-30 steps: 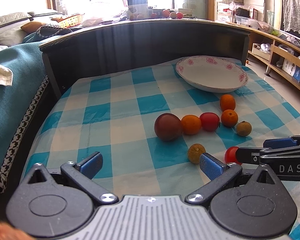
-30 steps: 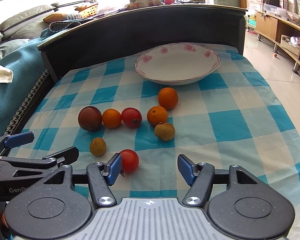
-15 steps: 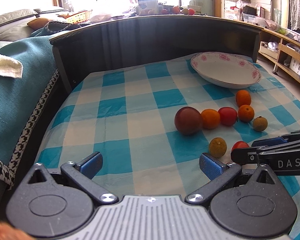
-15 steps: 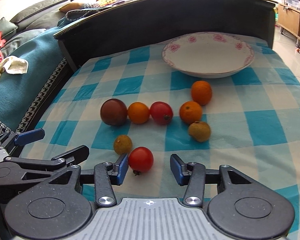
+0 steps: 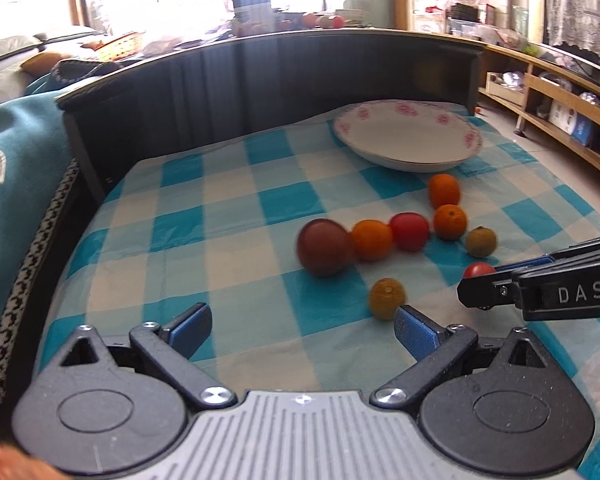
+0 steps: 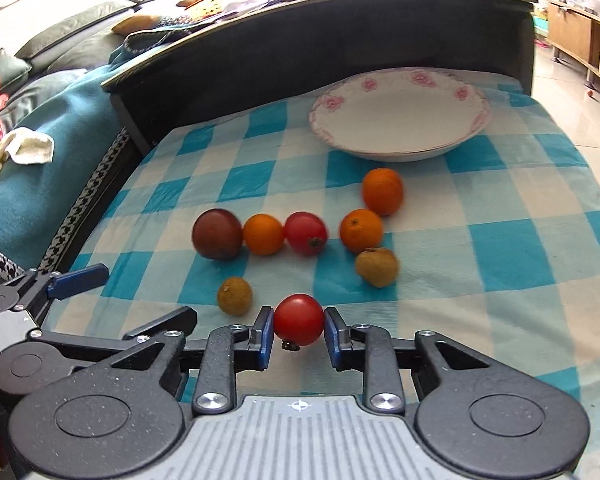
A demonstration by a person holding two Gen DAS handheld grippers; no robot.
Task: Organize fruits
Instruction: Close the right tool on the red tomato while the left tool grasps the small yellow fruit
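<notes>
Two blue pads of the right gripper [image 6: 296, 330] clamp the small red tomato [image 6: 299, 319] low on the checked cloth [image 6: 500, 248], near side of the fruit cluster, plate [image 6: 400, 112] well beyond, while the left gripper [image 5: 300, 324] hangs wide apart, gripping nothing.
</notes>
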